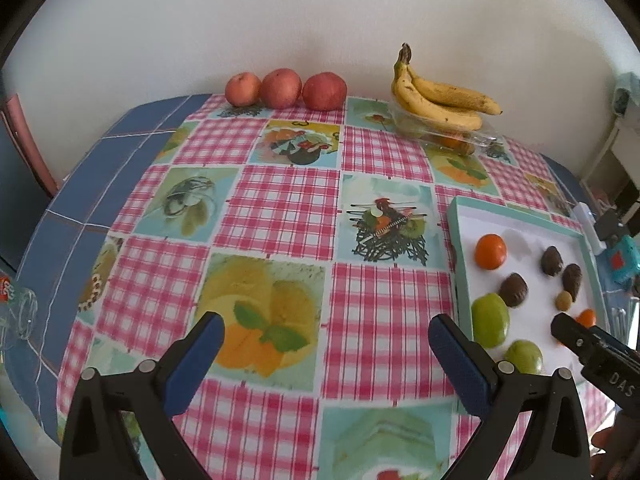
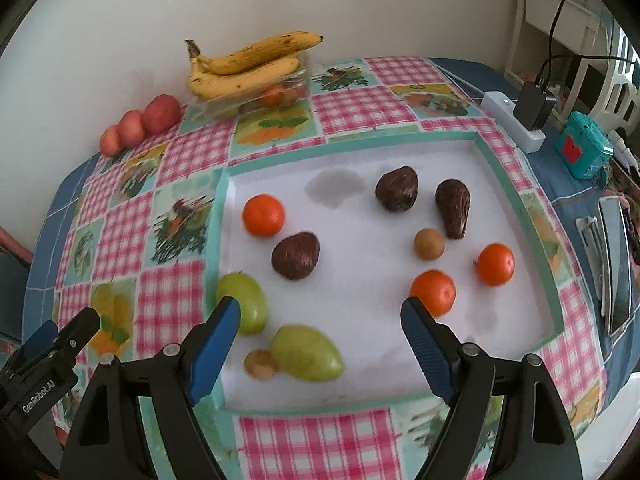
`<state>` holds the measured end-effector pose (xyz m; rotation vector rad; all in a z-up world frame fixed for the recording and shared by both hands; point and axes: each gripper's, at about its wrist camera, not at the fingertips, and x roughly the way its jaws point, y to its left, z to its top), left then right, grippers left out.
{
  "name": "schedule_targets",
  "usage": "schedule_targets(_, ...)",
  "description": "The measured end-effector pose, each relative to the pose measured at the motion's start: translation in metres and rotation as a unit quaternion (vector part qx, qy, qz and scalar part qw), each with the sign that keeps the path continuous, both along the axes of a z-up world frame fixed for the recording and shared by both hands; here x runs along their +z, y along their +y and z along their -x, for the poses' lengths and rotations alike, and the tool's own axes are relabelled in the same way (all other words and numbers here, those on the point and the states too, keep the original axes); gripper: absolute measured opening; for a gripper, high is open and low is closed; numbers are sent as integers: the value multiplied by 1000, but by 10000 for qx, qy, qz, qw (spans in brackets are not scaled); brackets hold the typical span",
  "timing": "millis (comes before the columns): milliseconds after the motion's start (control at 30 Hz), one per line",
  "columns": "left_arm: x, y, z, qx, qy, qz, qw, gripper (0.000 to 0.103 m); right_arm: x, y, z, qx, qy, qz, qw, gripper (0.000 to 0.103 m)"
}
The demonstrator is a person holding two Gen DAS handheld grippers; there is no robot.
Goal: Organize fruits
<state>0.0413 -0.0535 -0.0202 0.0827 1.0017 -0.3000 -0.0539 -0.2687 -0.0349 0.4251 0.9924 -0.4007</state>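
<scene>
Starting with the left wrist view: the left gripper (image 1: 326, 344) hangs above the patterned tablecloth (image 1: 280, 208) with its jaws spread wide and nothing between them. Three red apples (image 1: 285, 89) sit in a row at the far edge by the wall. A banana bunch (image 1: 436, 96) rests on a clear plastic container (image 1: 448, 136) to their right. The white tray (image 1: 454, 220) with a teal rim lies at right, holding an orange mandarin (image 1: 490, 251), dark brown fruits (image 1: 513, 289) and green fruits (image 1: 490, 320). The right gripper's black finger intrudes at the lower right, over the tray.

Right wrist view: the right gripper (image 2: 320, 326) hovers over the near part of the tray (image 2: 520, 216), jaws wide apart, holding nothing. On the tray lie three mandarins (image 2: 263, 215), three dark brown fruits (image 2: 296, 255), two green fruits (image 2: 307, 353) and two small tan round fruits (image 2: 429, 243). One mandarin (image 2: 434, 292) lies just beyond the right fingertip. The bananas (image 2: 248, 66) and apples (image 2: 140, 124) stand well apart from the tray, by the wall.
</scene>
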Motion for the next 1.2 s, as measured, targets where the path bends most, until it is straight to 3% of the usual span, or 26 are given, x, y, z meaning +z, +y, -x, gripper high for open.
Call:
schedule_targets(167, 3, 14, 16, 64, -14, -79, 9999, 103, 5, 20, 15, 143, -32, 102, 9998, 83)
schedule_targets(467, 1, 18, 34, 334, -113, -1165, 9926, 103, 0, 40, 35, 280, 26, 109, 9995, 83)
schedule_targets(1200, -5, 27, 37, 335, 330, -1235, 9912, 103, -3, 41, 47, 277, 31, 73, 9996, 83)
